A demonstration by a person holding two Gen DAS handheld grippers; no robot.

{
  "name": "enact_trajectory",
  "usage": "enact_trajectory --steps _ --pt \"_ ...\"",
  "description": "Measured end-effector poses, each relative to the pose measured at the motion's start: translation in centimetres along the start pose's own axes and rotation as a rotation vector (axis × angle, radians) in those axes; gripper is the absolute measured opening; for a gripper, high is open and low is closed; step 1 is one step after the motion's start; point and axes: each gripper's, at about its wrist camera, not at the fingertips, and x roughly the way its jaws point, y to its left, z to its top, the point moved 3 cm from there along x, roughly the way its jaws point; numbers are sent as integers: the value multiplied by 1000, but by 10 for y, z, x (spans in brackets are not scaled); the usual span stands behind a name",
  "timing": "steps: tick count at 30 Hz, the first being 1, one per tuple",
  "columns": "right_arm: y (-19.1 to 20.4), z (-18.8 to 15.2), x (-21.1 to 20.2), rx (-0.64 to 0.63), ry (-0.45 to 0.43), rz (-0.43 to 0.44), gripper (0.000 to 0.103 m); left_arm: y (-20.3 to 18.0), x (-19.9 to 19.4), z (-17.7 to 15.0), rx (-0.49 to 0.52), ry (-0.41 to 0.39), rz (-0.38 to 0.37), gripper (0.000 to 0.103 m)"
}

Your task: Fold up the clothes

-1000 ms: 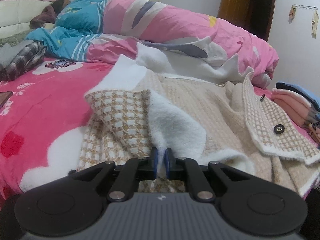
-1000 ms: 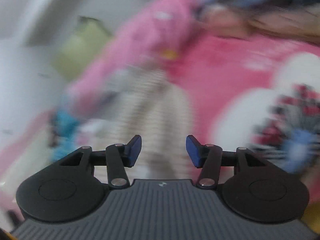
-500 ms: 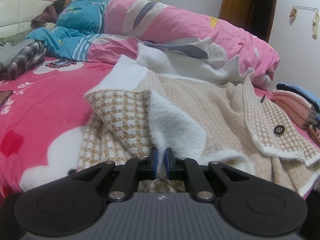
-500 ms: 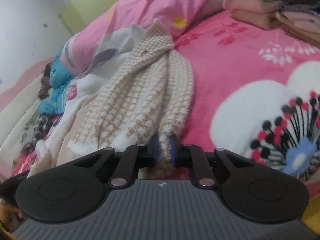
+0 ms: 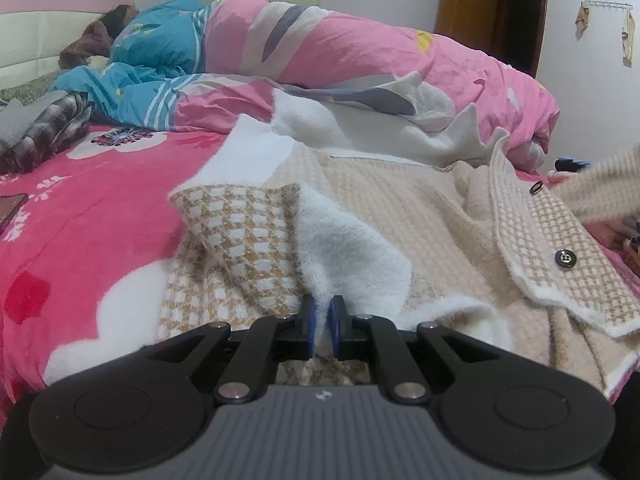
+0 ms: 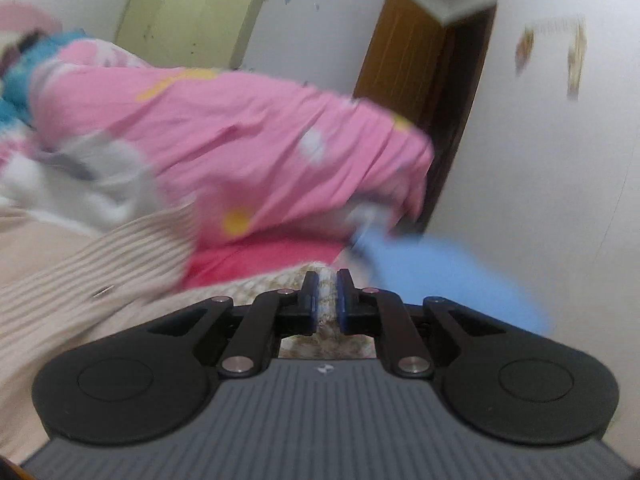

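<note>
On the bed (image 5: 80,216), spread over its pink flowered cover, lay the checked beige jacket (image 5: 248,236) with its white fleece lining turned up. The left tool (image 5: 321,322) sat low at the garment's near edge, its blue pads pinched tight on a fold of that lining. The right tool (image 6: 327,300) had just been closing, and its jaws stood clamped on a strip of the same checked cloth, probably a sleeve, though the blur made that hard to judge. From the left wrist view that strip (image 5: 600,192) stretched in from the right, above the buttoned front. A rumpled pink quilt (image 5: 360,60) lay behind.
</note>
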Motion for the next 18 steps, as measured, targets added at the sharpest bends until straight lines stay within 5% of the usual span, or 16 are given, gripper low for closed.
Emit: enact_trajectory --steps 7,12,16,18 --pt "-38 72 117 -102 -19 -180 7 -3 0 0 18 -3 21 8" --pt "-40 49 193 -50 186 -226 12 -2 -1 -2 13 -10 22 8" --pt "-44 43 142 28 92 -221 38 2 -2 -2 -8 -15 5 8" --pt "-34 42 88 82 46 -88 41 4 -3 -3 -19 -20 -4 8"
